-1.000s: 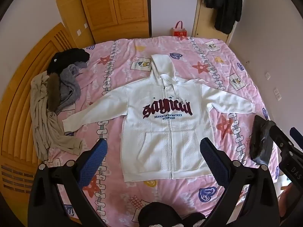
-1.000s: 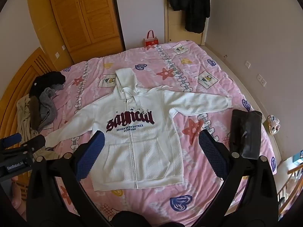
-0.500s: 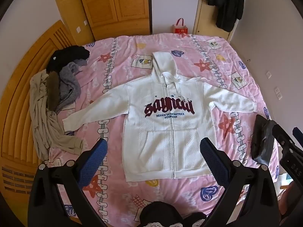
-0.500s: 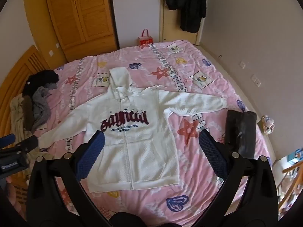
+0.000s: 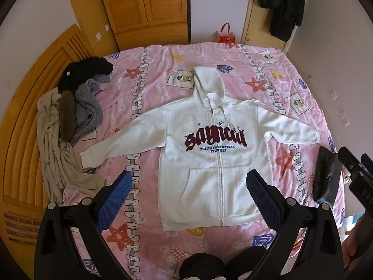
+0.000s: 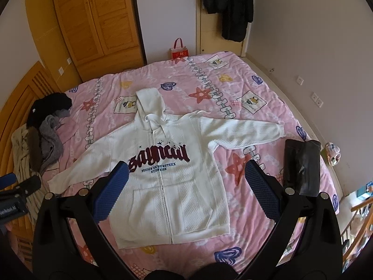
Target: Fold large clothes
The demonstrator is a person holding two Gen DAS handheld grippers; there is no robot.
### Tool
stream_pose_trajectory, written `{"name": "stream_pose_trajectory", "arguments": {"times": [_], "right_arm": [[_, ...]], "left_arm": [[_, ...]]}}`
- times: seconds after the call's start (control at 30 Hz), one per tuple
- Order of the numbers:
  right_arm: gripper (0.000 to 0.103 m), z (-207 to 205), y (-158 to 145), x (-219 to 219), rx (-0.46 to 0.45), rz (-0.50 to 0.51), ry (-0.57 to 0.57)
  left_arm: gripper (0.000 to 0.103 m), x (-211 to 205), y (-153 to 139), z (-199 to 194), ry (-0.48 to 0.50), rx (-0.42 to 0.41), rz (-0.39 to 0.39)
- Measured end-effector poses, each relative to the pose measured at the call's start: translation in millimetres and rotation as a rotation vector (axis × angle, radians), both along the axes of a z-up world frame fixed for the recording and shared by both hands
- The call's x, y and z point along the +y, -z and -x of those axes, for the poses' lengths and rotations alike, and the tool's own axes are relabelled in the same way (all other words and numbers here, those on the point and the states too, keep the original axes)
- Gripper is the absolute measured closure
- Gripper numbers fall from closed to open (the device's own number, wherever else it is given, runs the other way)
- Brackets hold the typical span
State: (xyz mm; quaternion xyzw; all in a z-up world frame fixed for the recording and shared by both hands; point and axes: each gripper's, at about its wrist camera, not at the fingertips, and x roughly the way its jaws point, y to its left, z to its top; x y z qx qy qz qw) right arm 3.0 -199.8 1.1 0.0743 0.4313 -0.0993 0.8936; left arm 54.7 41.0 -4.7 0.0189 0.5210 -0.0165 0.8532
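A white zip hoodie with dark red lettering lies flat and face up on the pink bed, sleeves spread out, hood pointing to the far side. My left gripper hangs open well above the bed, over the hoodie's lower left part, holding nothing. Equally high over the hoodie's lower half, my right gripper is open and empty too. In the left wrist view the right gripper's body shows at the right edge.
A heap of beige, grey and black clothes lies along the bed's left side by the wooden headboard. A folded black garment rests near the right edge. A wardrobe, a red bag and a hanging black coat stand beyond.
Both grippers have drifted slightly, so the hoodie sits a little further right in each view. The hoodie itself has not moved, and both grippers stay open.
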Motion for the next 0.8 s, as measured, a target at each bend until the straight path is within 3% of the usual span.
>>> {"name": "stream_pose_trajectory", "arguments": {"times": [0.13,0.57,0.8], "right_arm": [[0.006,-13.3,9.8,-9.1,0.022,-0.016,-0.034],[0.006,-65.2,19.2,-76.7,0.016,-0.016,-0.253],[0.006,-77.6,10.6,-121.8,0.007,-0.032,-0.266]], "left_arm": [[0.008,-4.6,-0.4,-5.3,-0.015,-0.011,-0.006],[0.008,-44.9,-3.1,-24.3,-0.241,0.013,-0.024],[0.008,-62.1,-24.1,-36.2,-0.320,0.002,0.010]]}}
